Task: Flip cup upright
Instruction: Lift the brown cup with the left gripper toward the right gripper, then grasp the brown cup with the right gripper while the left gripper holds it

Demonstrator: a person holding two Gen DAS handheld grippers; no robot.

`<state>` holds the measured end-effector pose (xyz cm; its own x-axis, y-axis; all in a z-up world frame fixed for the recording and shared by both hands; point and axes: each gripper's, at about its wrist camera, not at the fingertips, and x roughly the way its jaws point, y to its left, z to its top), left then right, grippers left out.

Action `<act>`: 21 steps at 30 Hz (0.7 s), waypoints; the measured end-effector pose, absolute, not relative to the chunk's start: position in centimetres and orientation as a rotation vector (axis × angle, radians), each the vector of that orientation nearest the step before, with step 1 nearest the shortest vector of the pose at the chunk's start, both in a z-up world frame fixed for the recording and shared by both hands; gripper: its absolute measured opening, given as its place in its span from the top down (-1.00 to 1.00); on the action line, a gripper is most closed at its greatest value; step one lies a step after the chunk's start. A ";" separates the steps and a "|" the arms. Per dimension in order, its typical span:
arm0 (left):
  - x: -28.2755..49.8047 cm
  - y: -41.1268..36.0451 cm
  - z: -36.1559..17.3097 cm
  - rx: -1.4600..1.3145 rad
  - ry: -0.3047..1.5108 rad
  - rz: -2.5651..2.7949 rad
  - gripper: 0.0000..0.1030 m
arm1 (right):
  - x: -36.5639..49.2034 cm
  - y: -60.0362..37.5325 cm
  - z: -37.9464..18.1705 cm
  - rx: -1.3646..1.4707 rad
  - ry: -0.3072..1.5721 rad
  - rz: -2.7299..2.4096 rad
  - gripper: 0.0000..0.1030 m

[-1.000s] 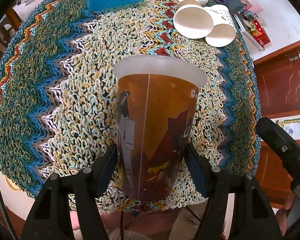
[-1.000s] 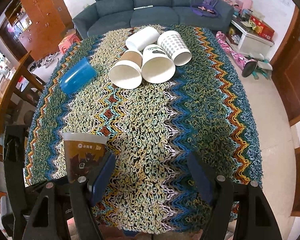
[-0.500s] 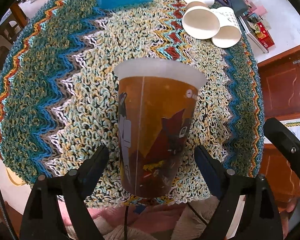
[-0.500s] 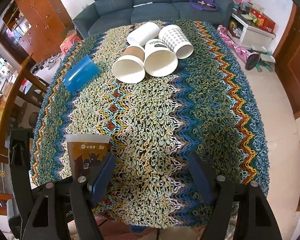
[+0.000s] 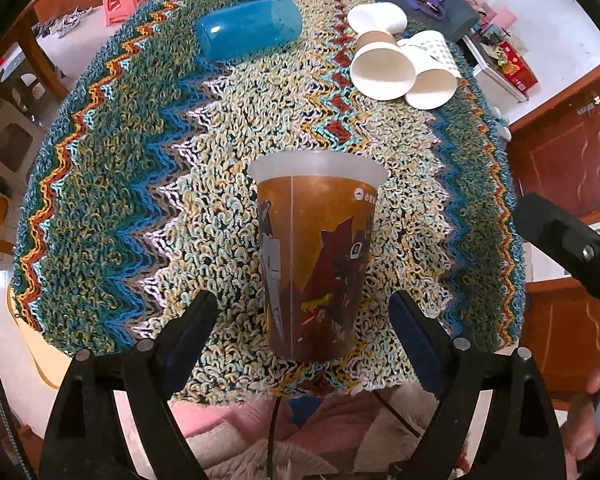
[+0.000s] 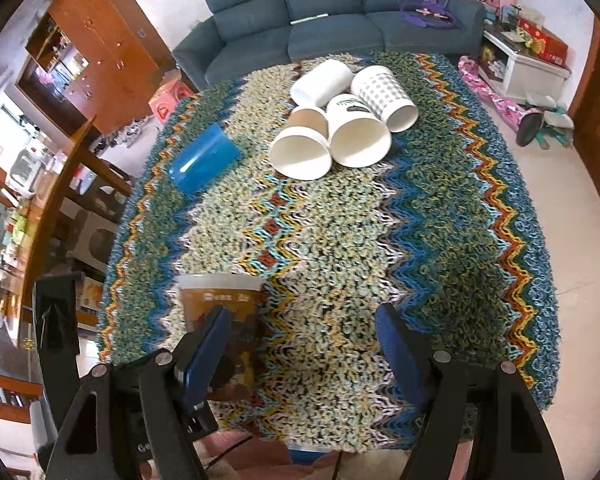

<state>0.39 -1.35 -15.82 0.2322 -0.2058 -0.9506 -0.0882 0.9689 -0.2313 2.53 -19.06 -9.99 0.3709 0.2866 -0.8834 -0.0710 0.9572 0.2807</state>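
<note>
A brown printed cup (image 5: 318, 256) with a frosted rim stands upright near the front edge of the table's knitted zigzag cloth (image 5: 132, 184). My left gripper (image 5: 304, 332) is open, its fingers apart on either side of the cup's base and clear of it. The cup also shows in the right wrist view (image 6: 220, 320), partly behind that gripper's left finger. My right gripper (image 6: 304, 344) is open and empty over the cloth to the right of the cup.
A blue cup (image 5: 248, 28) lies on its side at the back left. Several paper cups (image 6: 332, 136) lie on their sides at the back. A dark sofa (image 6: 332, 12) stands beyond the table, with wooden cabinets (image 6: 96, 40) to the left.
My left gripper has opened, let go of the brown cup and pulled back a little. The cup stays standing upright. The right gripper has shifted slightly.
</note>
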 end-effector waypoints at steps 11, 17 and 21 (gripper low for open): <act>-1.0 1.1 -13.1 -0.284 1.283 -0.084 -0.92 | 2.7 -17.9 -8.8 0.231 1.150 0.264 -0.46; -1.7 3.4 -12.6 -0.302 1.284 -0.063 -0.92 | 3.5 -17.0 -9.4 0.220 1.177 0.282 -0.46; -2.0 4.2 -12.8 -0.292 1.285 -0.053 -0.92 | 4.3 -15.8 -10.6 0.191 1.210 0.290 -0.46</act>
